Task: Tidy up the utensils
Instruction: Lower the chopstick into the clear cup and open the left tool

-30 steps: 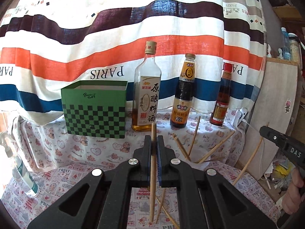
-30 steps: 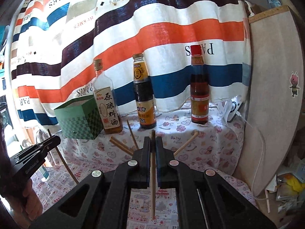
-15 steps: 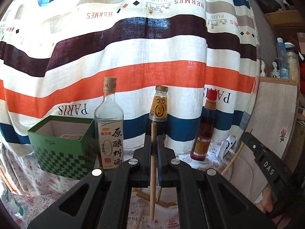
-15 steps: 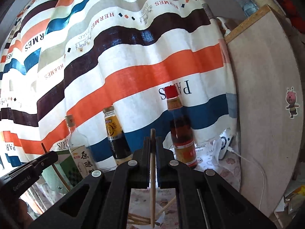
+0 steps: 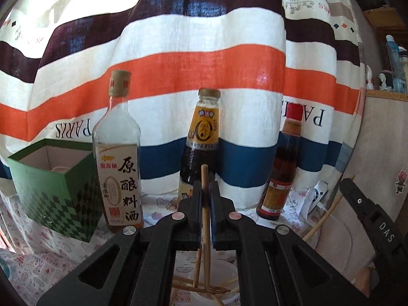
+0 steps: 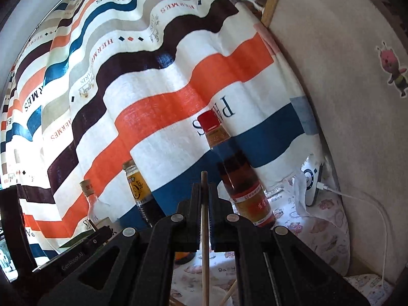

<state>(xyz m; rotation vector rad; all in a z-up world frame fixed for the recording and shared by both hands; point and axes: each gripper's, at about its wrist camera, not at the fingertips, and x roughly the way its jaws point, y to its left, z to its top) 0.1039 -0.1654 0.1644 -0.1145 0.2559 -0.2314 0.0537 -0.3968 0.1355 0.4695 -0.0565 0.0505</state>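
My left gripper (image 5: 205, 187) is shut on a wooden chopstick (image 5: 205, 219) that stands upright between its jaws. Its lower end hangs over a white round container (image 5: 204, 293) that holds several chopsticks. My right gripper (image 6: 204, 188) is shut on a second upright chopstick (image 6: 204, 232), and the view is tilted. In the left wrist view the right gripper (image 5: 369, 219) is at the right edge, with its chopstick (image 5: 323, 219) slanting below it. In the right wrist view the left gripper (image 6: 84, 250) shows at the lower left.
Three bottles stand at the back before a striped curtain: a clear one (image 5: 117, 165), a dark sauce one (image 5: 201, 140) and a red-capped one (image 5: 280, 173). A green checkered box (image 5: 51, 186) stands open at the left. A board (image 6: 344, 102) and a white plugged-in device (image 6: 311, 183) are at the right.
Both grippers have moved in toward the bottles with their chopsticks still held. The loose chopsticks on the cloth have left view, the white container has come under the left gripper, and the right view has rolled.
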